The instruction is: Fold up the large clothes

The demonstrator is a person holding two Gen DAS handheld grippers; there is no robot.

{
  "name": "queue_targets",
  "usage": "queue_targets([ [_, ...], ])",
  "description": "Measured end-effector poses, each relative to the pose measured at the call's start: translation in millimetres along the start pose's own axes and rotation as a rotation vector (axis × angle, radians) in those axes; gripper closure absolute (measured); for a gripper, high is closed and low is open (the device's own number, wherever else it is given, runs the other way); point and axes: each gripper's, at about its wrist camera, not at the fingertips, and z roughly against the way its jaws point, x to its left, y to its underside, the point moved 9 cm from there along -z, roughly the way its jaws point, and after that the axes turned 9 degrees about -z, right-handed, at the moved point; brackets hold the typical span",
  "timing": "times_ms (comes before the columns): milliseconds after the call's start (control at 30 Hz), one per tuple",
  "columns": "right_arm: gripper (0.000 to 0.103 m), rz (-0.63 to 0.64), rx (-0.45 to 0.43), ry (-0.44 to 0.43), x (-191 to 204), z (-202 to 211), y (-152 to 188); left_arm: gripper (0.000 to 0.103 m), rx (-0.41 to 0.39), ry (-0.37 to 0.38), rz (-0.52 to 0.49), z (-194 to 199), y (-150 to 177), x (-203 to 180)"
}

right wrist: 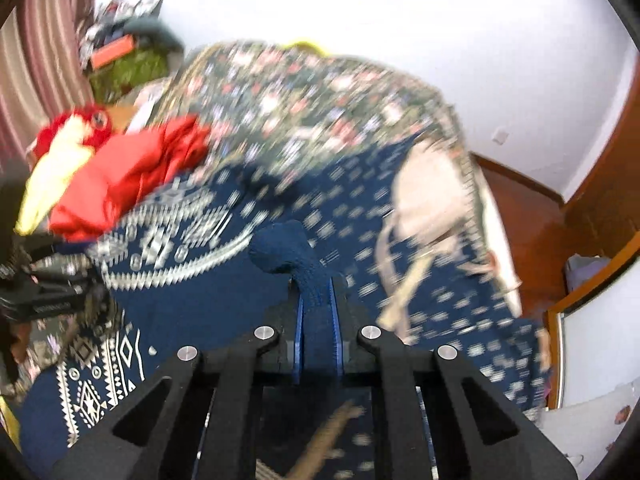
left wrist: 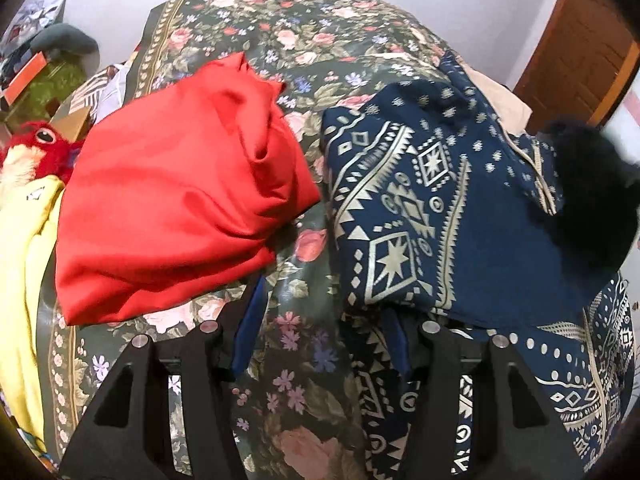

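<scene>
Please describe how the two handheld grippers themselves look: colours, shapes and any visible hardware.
The left gripper and the right gripper look alike: matte black angular frames with triangular cut-outs, round silver pivot pins on top, and blue pads lining the jaws. In the right wrist view these pads appear ribbed. No cables, markings or sleeves are visible.

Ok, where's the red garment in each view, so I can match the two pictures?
Left wrist view: the red garment fills the left-centre, lying bunched on the floral bedspread.
Right wrist view: the red garment sits small at the left edge, blurred.
Shared landmark: the red plush toy beside it.
</scene>
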Motion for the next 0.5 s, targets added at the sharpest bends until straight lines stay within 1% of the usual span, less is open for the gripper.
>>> queue_targets([
  [67, 0.093, -0.058, -0.048, 0.01, -24.9, 19.3, -14.9, 0.049, 0.013, -0.007, 0.005, -3.4, 1.3, 2.9],
  [133, 0.093, -0.124, -0.092, 0.017, -51.4, 39.0, -22.5, 0.049, 0.029, -0.015, 0.006, -7.3, 3.2, 4.9],
  [200, 0.093, -0.167, -0.122, 0.043, -71.4, 49.5, -21.5, 0.047, 0.035, -0.018, 0.019, -9.6, 6.4, 5.8],
  [233, 0.093, -0.201, -0.123, 0.049, -84.7, 53.1, -16.5, 0.047, 0.035, -0.018, 0.029, -10.1, 6.9, 6.1],
  [267, 0.093, -0.222, -0.115, 0.045, -91.6, 52.9, -12.0, 0.047, 0.034, -0.021, 0.037, -10.2, 7.0, 6.6],
  [367, 0.093, -0.303, -0.057, 0.032, -114.5, 43.5, 17.9, 0.043, 0.034, -0.039, 0.058, -11.2, 7.4, 9.6],
  [467, 0.093, -0.368, 0.026, 0.026, -129.2, 22.6, 55.3, 0.04, 0.035, -0.042, 0.09, -14.0, 8.6, 14.0],
  [500, 0.093, -0.39, 0.056, 0.027, -134.0, 15.5, 68.8, 0.037, 0.035, -0.045, 0.101, -14.6, 9.3, 16.1],
])
